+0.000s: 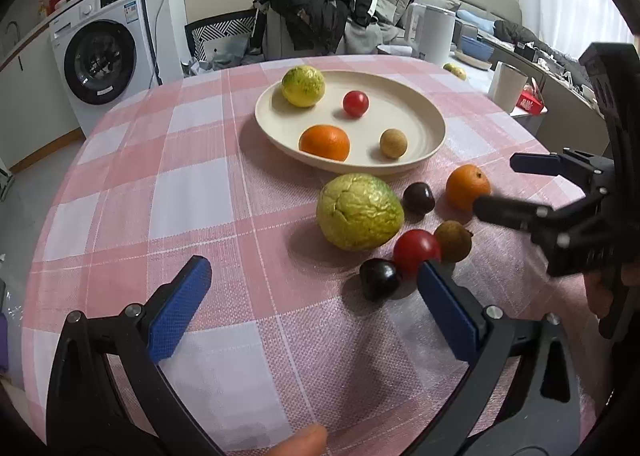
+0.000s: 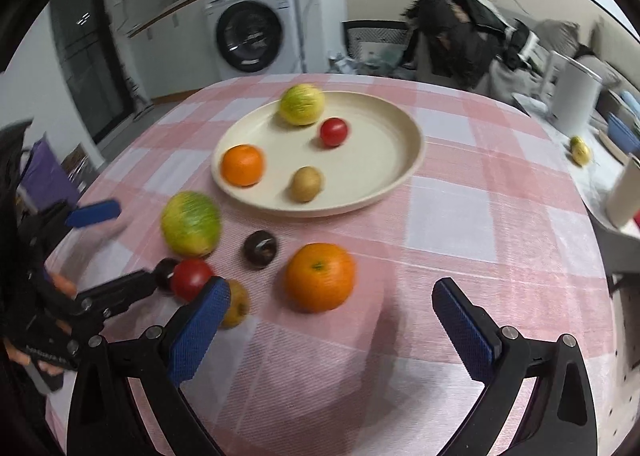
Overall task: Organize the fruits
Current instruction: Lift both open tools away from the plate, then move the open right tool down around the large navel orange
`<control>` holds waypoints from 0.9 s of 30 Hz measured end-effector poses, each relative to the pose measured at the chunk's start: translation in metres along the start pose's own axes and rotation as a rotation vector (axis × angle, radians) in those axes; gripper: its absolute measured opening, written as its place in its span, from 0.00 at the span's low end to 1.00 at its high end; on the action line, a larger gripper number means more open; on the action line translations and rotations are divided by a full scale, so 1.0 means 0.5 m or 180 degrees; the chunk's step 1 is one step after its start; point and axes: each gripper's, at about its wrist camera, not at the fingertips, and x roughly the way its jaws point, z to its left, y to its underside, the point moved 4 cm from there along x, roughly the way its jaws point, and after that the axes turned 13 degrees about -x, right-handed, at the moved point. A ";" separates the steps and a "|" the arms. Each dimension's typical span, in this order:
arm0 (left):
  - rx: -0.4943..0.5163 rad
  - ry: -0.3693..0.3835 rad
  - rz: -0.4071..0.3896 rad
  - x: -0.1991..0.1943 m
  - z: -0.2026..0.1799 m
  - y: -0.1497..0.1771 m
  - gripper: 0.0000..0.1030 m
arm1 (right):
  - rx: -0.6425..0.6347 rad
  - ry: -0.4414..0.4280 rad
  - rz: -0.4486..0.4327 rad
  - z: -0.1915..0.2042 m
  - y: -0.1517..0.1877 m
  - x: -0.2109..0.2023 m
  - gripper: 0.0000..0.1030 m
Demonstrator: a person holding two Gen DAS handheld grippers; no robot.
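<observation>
I judge the job under half done: the plate [image 1: 434, 124] holds four fruits, left to right a yellow-green citrus [image 1: 303, 85], orange [image 1: 324, 142], red tomato [image 1: 355, 103] and longan [image 1: 393, 143]. Six more lie on the tablecloth [image 1: 160, 184] just beside it, from green guava [image 1: 359, 210] to second orange [image 1: 467, 186]. My left gripper [image 1: 314, 288] and right gripper [image 2: 330, 306] both gape, empty.

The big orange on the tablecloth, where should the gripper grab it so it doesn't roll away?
Grab the orange around its widest middle, one finger on each side. It is round and sits stem-up, so the middle probably holds best. The open right gripper already faces it; come straight forward and low. The dark cherry is close on the left, so keep that finger tight to the orange.
</observation>
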 end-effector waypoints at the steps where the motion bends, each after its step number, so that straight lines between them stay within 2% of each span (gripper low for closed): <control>1: 0.0001 -0.0006 0.0020 0.004 0.000 0.001 1.00 | 0.0058 -0.0004 0.0005 -0.007 0.001 0.002 1.00; 5: 0.0018 -0.0004 0.0081 0.012 0.001 0.007 0.99 | 0.0206 -0.0043 0.0026 -0.023 0.007 0.009 1.00; 14: 0.0021 -0.0065 0.0161 0.031 0.000 0.013 1.00 | 0.0148 -0.0093 -0.0034 -0.019 0.003 0.010 0.96; 18: 0.0008 -0.0083 0.0183 0.035 0.005 0.016 1.00 | 0.0140 -0.0138 0.0001 -0.016 0.006 0.018 0.87; 21: 0.0010 -0.0089 0.0200 0.038 0.006 0.017 1.00 | 0.0102 -0.0167 -0.0001 -0.007 0.005 0.020 0.77; 23: 0.0013 -0.0097 0.0206 0.037 0.006 0.018 1.00 | 0.0070 -0.0184 -0.0007 -0.002 0.005 0.021 0.76; 25: 0.0016 -0.0094 0.0208 0.039 0.006 0.018 1.00 | 0.0041 -0.0205 -0.0005 0.003 0.005 0.022 0.69; 27: 0.0017 -0.0098 0.0211 0.039 0.006 0.018 1.00 | 0.0024 -0.0214 -0.0002 0.005 0.006 0.023 0.67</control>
